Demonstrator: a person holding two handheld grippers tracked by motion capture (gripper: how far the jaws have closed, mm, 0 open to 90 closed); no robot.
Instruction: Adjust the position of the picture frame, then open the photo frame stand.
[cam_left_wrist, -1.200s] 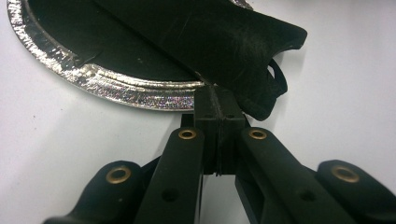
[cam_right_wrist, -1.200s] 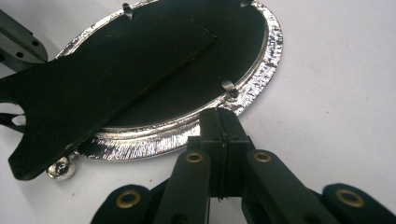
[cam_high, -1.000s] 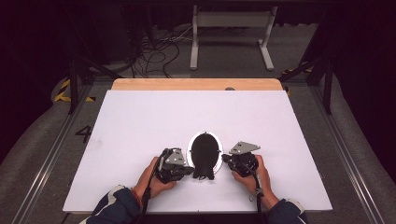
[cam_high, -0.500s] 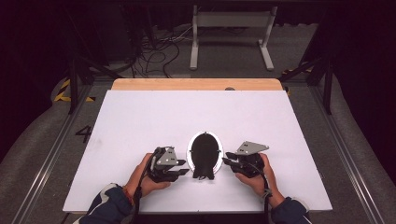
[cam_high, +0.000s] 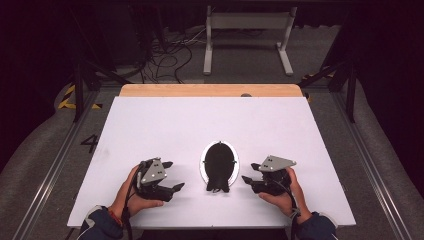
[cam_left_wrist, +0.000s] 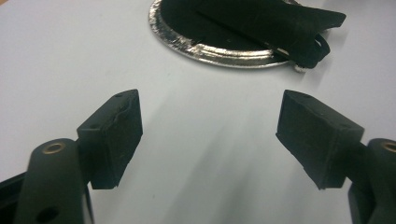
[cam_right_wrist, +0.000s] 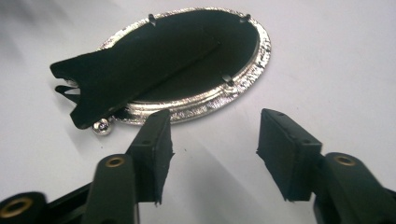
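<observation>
Release step, apparently: oval picture frame (cam_high: 219, 166) lies face-down at table (cam_high: 165, 120) centre, left gripper (cam_high: 170, 177) at nine o'clock and right gripper (cam_high: 249, 173) at three, jaws just opened, empty; next, withdraw clear.

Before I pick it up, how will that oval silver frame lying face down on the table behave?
The frame looks like rigid metal with a shiny rim, so probably stiff and a bit slippery. It lies flat and low on the table, so a push should slide it rather than tip it. Its black stand looks thin and hinged; it may swing when lifted.
</observation>
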